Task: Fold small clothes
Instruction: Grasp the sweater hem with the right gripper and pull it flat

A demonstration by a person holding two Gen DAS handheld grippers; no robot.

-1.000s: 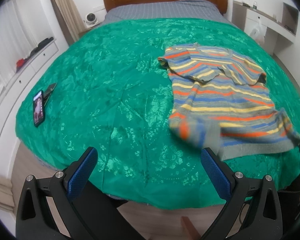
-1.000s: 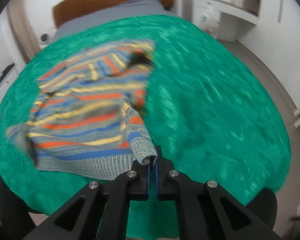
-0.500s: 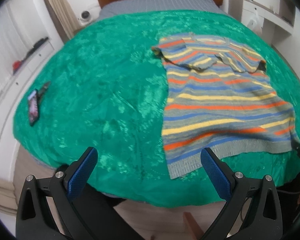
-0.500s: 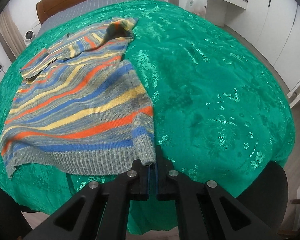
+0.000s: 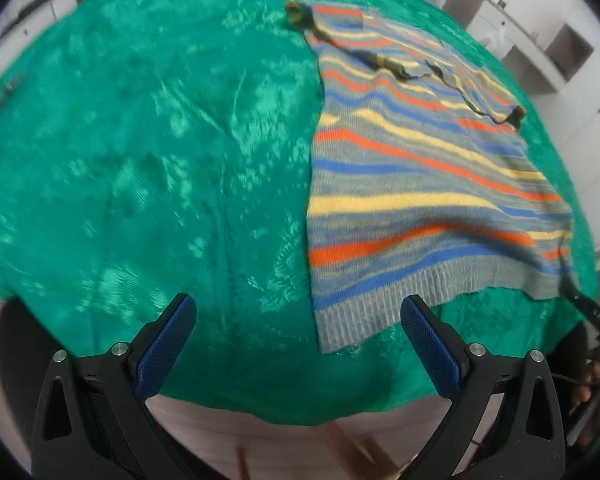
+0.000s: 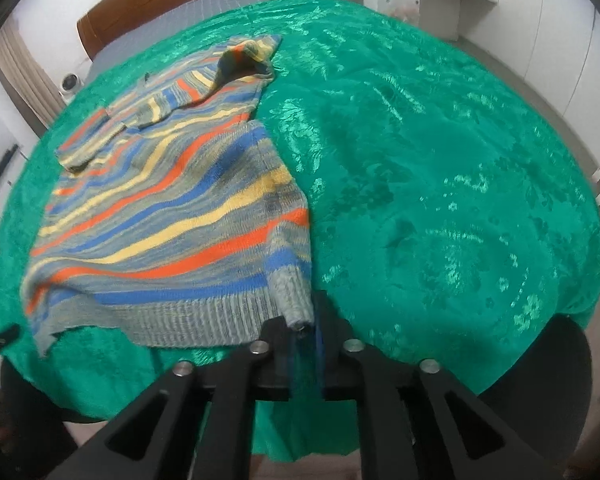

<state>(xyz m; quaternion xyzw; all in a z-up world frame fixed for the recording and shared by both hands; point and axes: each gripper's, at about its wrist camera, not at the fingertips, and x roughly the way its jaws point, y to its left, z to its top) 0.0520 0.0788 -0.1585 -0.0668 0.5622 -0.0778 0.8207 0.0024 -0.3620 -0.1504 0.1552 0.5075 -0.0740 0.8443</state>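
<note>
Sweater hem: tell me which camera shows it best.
The left wrist view: the sweater hem runs unbroken across the green bedspread, though blurred. The right wrist view shows the hem too, with its near corner pinched in the right gripper.

Both cameras look from the foot of the bed point(image 5: 148, 168) toward its headboard point(image 6: 180, 4), angled down. The left wrist view sits left of the striped sweater point(image 5: 420, 184), close to its hem. The right wrist view sits at the sweater point(image 6: 172, 220)'s near right corner. Both share the sweater and the green bedspread point(image 6: 440, 184).
</note>
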